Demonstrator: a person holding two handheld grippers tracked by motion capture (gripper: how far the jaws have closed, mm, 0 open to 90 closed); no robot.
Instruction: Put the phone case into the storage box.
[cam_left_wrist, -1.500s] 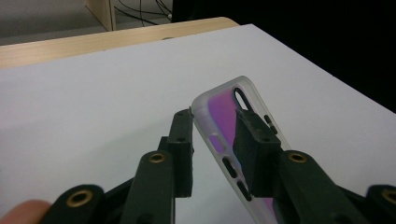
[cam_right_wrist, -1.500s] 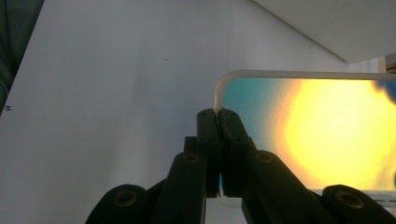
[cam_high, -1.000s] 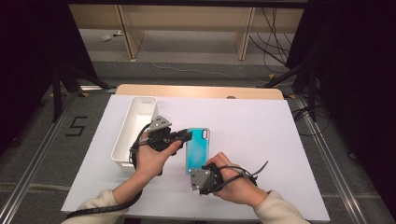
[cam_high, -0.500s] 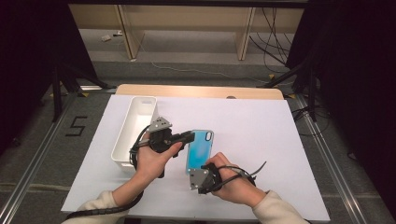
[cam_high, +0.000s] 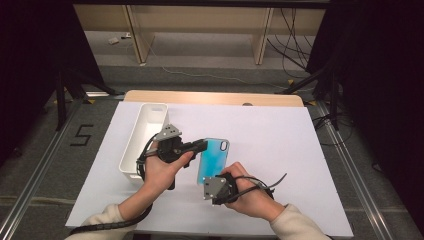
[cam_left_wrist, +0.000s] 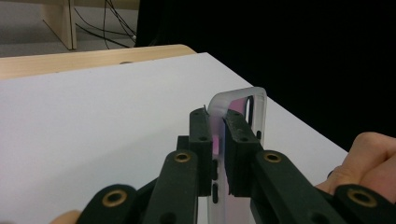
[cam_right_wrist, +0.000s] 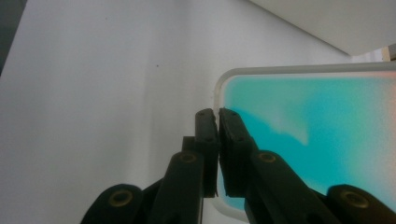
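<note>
Both grippers, left gripper (cam_high: 200, 145) and right gripper (cam_high: 212, 176), clamp the phone case (cam_high: 214, 159); white bin (cam_high: 145, 131) beside them holds nothing visible.

White rectangular plastic bin (cam_high: 142, 137) blocks the left side; white table sheet (cam_high: 280, 145) right of the turquoise phone case (cam_high: 214, 160) is open.

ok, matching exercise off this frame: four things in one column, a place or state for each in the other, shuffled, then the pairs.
Things:
1. phone case
2. white bin
3. left gripper
4. right gripper

States:
A. clamped on the case's side wall, near the camera cutout
B. turquoise, gripped from two sides
C. clamped on the case's rim near a rounded corner
D. open-topped, at the table's left

Pairs: 1-B, 2-D, 3-A, 4-C
</note>
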